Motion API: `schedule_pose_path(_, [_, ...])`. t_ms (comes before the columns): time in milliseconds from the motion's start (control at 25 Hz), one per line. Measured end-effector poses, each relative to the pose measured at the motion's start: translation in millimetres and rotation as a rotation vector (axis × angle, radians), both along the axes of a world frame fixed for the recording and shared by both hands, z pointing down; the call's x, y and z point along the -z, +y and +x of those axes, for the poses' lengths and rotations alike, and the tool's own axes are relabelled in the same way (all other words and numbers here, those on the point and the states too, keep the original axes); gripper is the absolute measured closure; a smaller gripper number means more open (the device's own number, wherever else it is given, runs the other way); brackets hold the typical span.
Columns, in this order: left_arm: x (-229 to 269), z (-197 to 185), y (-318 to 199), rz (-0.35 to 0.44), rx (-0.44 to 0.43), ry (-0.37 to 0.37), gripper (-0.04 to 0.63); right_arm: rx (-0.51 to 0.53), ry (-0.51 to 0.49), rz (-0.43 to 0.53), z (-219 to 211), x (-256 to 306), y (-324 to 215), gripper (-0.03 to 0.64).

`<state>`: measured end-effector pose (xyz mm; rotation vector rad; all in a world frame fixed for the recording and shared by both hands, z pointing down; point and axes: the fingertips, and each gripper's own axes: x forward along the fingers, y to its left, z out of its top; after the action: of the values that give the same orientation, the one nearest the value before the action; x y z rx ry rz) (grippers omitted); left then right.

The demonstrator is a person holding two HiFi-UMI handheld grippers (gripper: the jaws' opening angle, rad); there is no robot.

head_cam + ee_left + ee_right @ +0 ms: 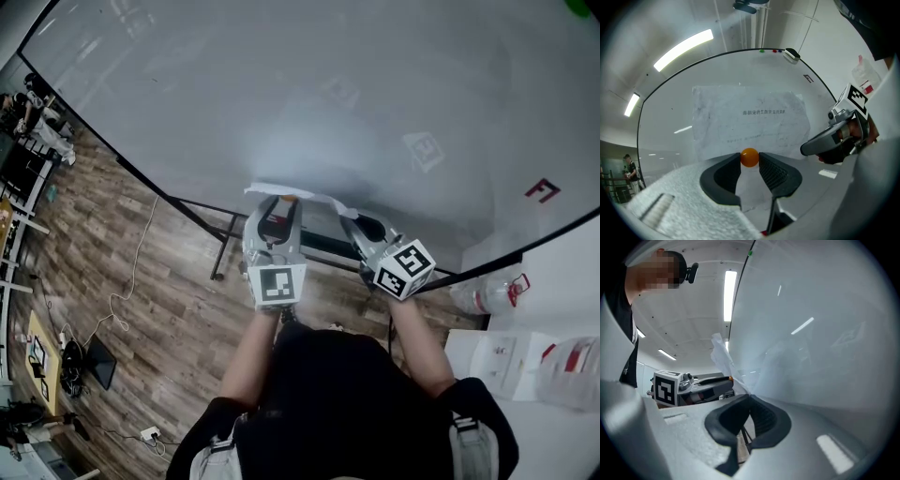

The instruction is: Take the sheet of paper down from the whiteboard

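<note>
Sheet of paper (750, 119) lies flat on the whiteboard (665, 126), printed side out, long axis running across the board.

Left gripper (750, 161) meets the sheet's near edge at about mid-length. Its jaws are pressed onto a small orange magnet (749, 157) sitting on the sheet there.

Right gripper (749, 398) is further along the same edge, toward the board's right end. Its jaws are closed on the paper at or near the corner, and the sheet curls off the board face just beyond the pinch.

Judgement: the next move turns on the magnet coming straight off the board face toward the person. The right pinch would then carry the sheet alone, so a slack grip could drop it.

Board surface is glossy white, faintly smudged, and mirrors the ceiling light strips (684, 49). Below the board are black stand legs (223, 246) on a wood-plank floor (141, 272) with a loose cable (127, 295). Desks lie off past the board's left end.
</note>
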<state>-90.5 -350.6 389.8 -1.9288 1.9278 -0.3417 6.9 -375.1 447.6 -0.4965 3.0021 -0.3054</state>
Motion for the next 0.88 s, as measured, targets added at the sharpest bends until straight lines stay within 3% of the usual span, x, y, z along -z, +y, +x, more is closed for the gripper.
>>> schedule_pose_path(520, [-24,-21,49,-0.051,-0.041,0.058,0.463,-0.102,0.010,-0.056,-10,-10,35,0.614])
schedule_pose_path(720, [-32,-49,77,-0.084,-0.077,0.066,0.463,-0.152,-0.020,-0.161,-29,-15,61,0.614])
schedule_pose_path(880, [-33,-69,100,-0.096,-0.110,0.070,0.463,-0.200,-0.036,-0.188,-46,-12,83,0.614])
